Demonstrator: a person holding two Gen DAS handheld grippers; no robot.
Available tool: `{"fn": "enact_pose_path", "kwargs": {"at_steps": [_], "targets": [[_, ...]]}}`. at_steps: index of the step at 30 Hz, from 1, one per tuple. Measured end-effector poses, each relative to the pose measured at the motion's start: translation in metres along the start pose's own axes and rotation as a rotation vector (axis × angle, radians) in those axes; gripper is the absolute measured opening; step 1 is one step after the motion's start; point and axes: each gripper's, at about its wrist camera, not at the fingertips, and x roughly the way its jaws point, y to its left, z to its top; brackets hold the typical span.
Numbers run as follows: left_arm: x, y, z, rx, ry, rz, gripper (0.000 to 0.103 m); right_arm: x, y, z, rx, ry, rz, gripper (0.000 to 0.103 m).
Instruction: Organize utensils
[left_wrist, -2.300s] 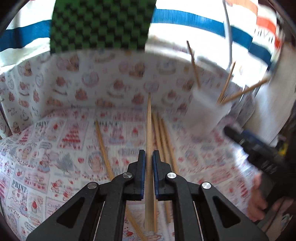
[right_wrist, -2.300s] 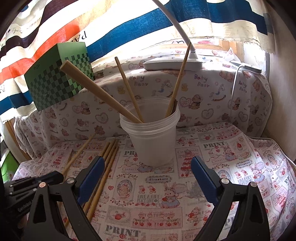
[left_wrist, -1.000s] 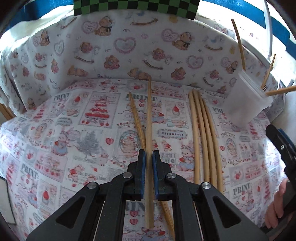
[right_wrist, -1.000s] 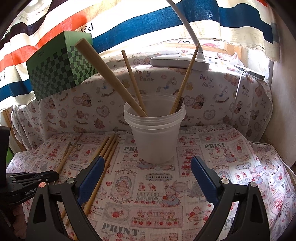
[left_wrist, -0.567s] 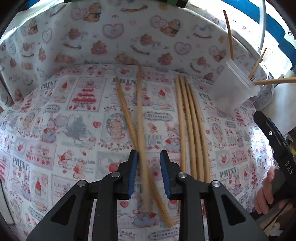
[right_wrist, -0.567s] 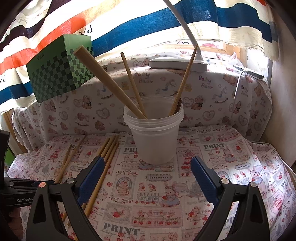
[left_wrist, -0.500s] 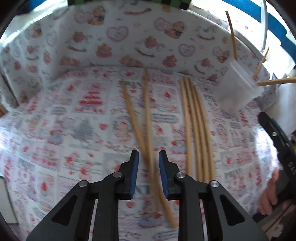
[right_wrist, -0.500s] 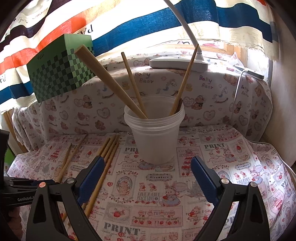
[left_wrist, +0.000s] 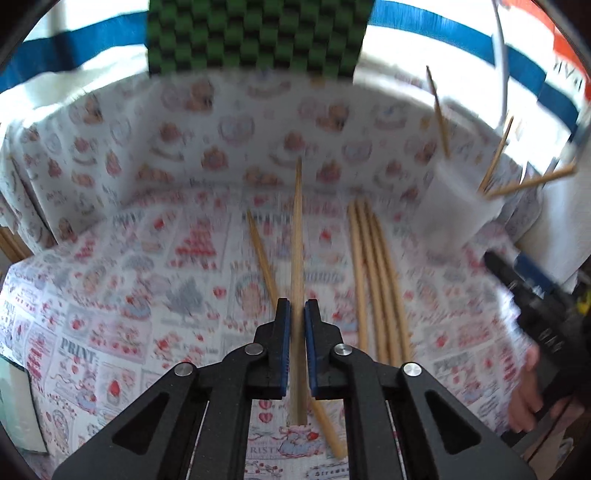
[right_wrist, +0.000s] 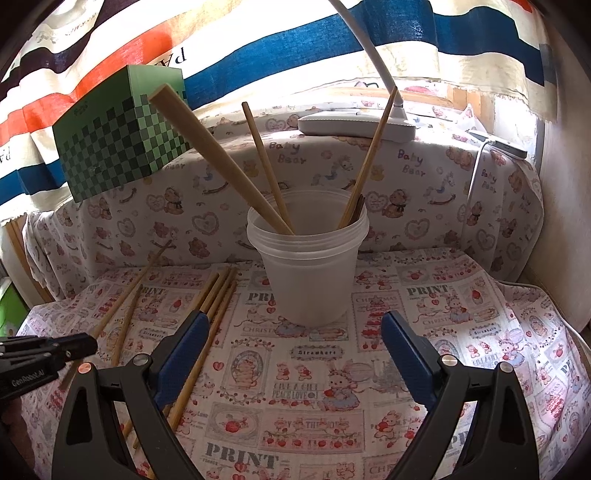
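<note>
Half a second after its jaws stood apart over the cloth, the left gripper (left_wrist: 297, 314) has just closed on a single chopstick (left_wrist: 296, 236), and the green checkered box (left_wrist: 255, 35) has come back into the top of the left wrist view.

Left wrist view: the chopstick runs straight out between the blue pads (left_wrist: 283, 343), its far tip raised against the bear-printed cloth backdrop (left_wrist: 184, 147), its near end poking out behind the jaws. A loose chopstick (left_wrist: 264, 254) lies on the printed tablecloth (left_wrist: 110, 295) just left of the held one and crosses beneath it. A bundle of chopsticks (left_wrist: 376, 273) lies side by side to the right. The translucent plastic cup (left_wrist: 454, 214) sits blurred at far right with chopsticks leaning out. A hand (left_wrist: 524, 395) grips the right tool at the edge.

Right wrist view: sharper here, the cup (right_wrist: 308, 266) stands upright on the tablecloth (right_wrist: 443, 314), well ahead of the right gripper (right_wrist: 295, 354), between the lines of its jaws. It holds several chopsticks in the cup (right_wrist: 221, 162) leaning left and right. This view alone shows the white lamp base (right_wrist: 354, 127) on the ledge behind. The right gripper's jaws stand wide apart, holding and touching nothing. The bundle (right_wrist: 216, 291) lies just left of the cup, passing beside the left blue pad (right_wrist: 181, 354). The left tool's black tip (right_wrist: 48, 350) enters at the lower left.
</note>
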Motion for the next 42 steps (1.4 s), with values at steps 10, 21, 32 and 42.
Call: {"fn": "enact_pose_path", "kwargs": {"at_steps": [10,21,32,42], "targets": [[-0.056,0.009,0.007,-0.061,-0.310,0.008,0.007,0.021,0.033,-0.019,-0.013,0.235,0.201,0.043],[-0.079,0.005,0.004,-0.051,-0.458,0.007,0.007,0.024,0.065,-0.043,-0.122,0.346,0.216,0.028],[-0.081,-0.001,0.002,-0.047,-0.467,0.026,0.007,0.008,0.090,-0.058,-0.257,0.389,0.186,0.027],[-0.084,-0.001,0.000,-0.061,-0.488,0.003,0.007,-0.021,0.076,-0.047,-0.232,0.174,0.094,0.008]]}}
